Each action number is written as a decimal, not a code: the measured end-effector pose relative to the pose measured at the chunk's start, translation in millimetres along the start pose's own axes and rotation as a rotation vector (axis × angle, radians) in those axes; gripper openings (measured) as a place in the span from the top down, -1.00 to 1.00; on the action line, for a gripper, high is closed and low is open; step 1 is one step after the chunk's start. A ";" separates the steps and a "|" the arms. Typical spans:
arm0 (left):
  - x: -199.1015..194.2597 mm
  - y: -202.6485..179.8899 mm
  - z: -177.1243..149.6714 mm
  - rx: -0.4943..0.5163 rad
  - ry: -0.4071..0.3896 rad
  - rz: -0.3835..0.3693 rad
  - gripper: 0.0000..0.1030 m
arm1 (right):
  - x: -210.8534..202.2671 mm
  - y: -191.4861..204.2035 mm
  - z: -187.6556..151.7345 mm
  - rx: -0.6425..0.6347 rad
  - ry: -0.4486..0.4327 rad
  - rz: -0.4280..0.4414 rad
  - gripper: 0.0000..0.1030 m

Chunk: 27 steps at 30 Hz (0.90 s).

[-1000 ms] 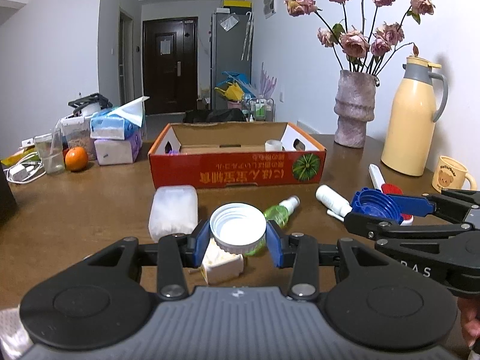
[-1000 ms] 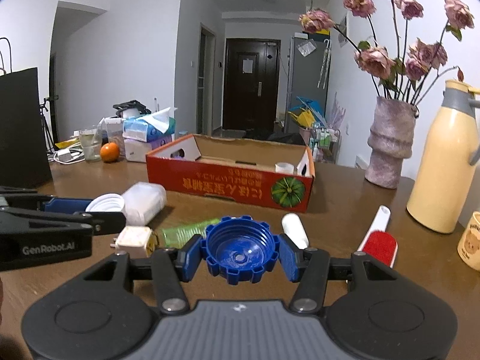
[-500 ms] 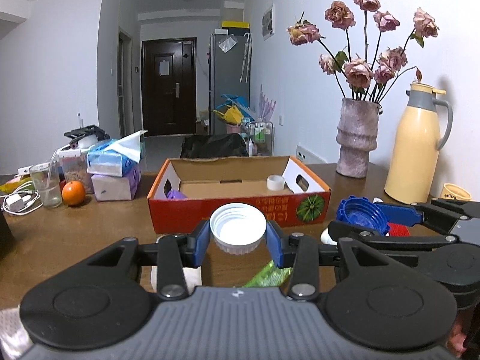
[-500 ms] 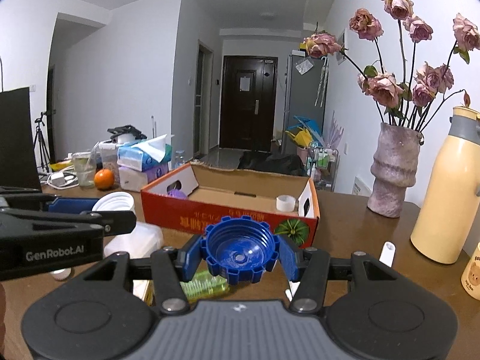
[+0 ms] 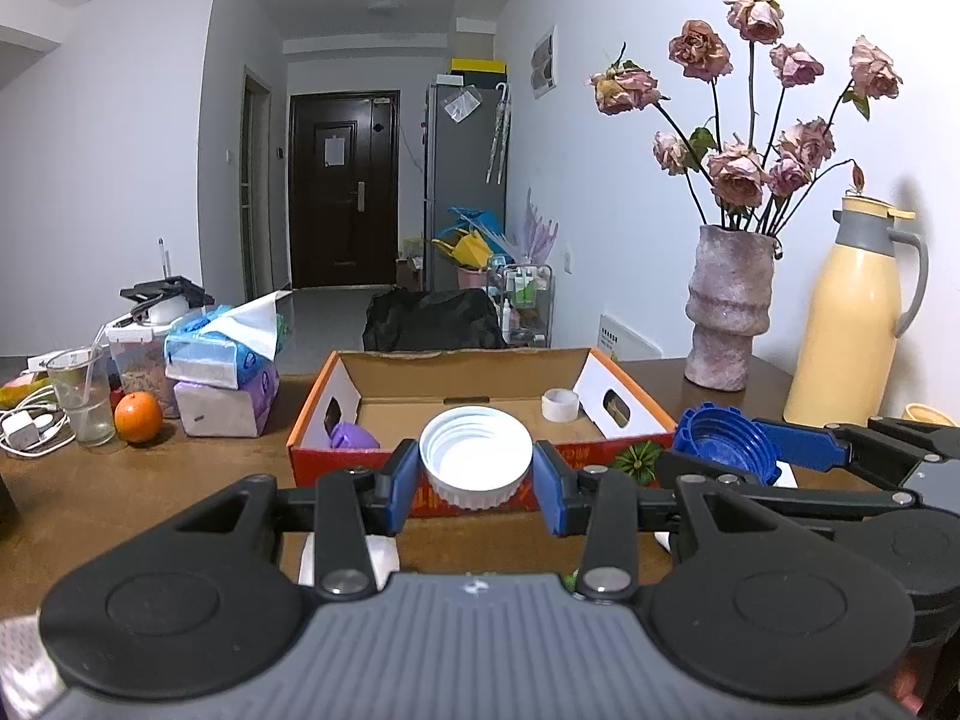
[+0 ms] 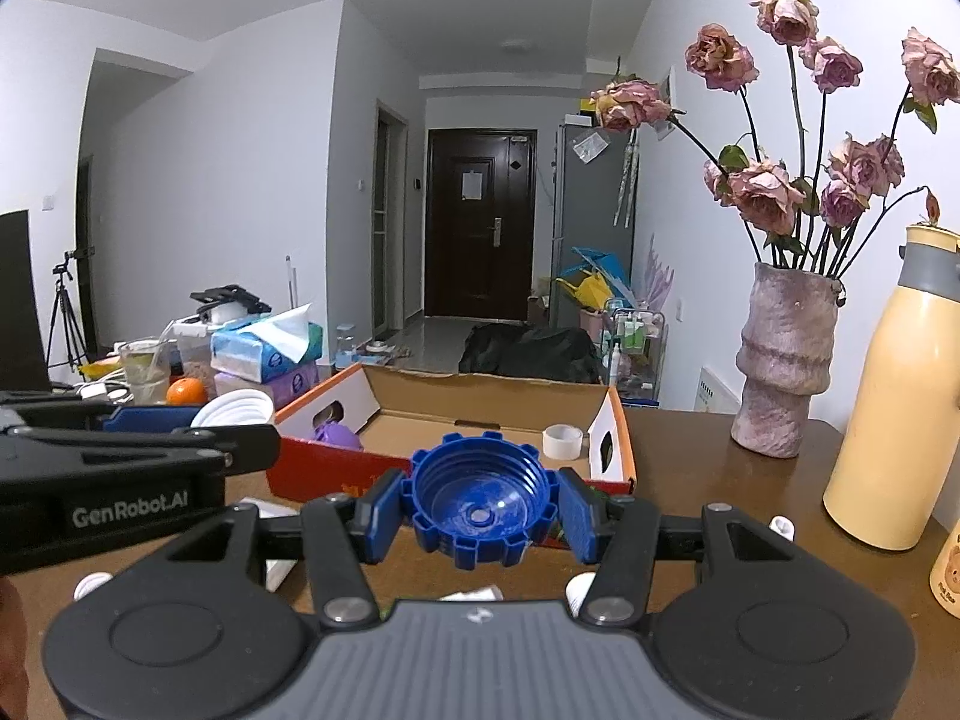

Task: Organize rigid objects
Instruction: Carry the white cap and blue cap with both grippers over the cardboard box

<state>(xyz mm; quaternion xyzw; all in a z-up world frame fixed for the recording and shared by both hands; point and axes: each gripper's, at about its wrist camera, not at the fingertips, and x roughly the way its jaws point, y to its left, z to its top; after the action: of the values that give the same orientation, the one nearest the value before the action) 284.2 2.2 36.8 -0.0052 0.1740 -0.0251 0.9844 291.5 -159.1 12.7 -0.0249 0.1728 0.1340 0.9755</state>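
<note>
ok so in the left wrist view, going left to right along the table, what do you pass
drinking glass → orange → tissue packs → cardboard box → vase → yellow thermos

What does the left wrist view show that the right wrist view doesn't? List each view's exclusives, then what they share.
Only the left wrist view: the white charger and cable at the table's left edge, and the yellow box on top of the fridge.

Only the right wrist view: a tripod at far left and the dark panel beside it.

Both: the left tongs shut on the white lid, the right tongs shut on the blue cap, the cardboard box holding a tape roll, the orange, the vase.
</note>
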 end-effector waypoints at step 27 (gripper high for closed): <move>88.3 14.2 34.1 -0.059 -0.017 0.060 0.19 | 84.7 -12.4 27.0 0.063 0.004 -0.030 -0.03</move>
<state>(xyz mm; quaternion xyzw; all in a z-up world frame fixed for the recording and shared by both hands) 379.4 11.9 38.4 -0.0294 0.1664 0.0095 0.9856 380.4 -147.0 9.0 0.0032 0.1783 0.1138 0.9774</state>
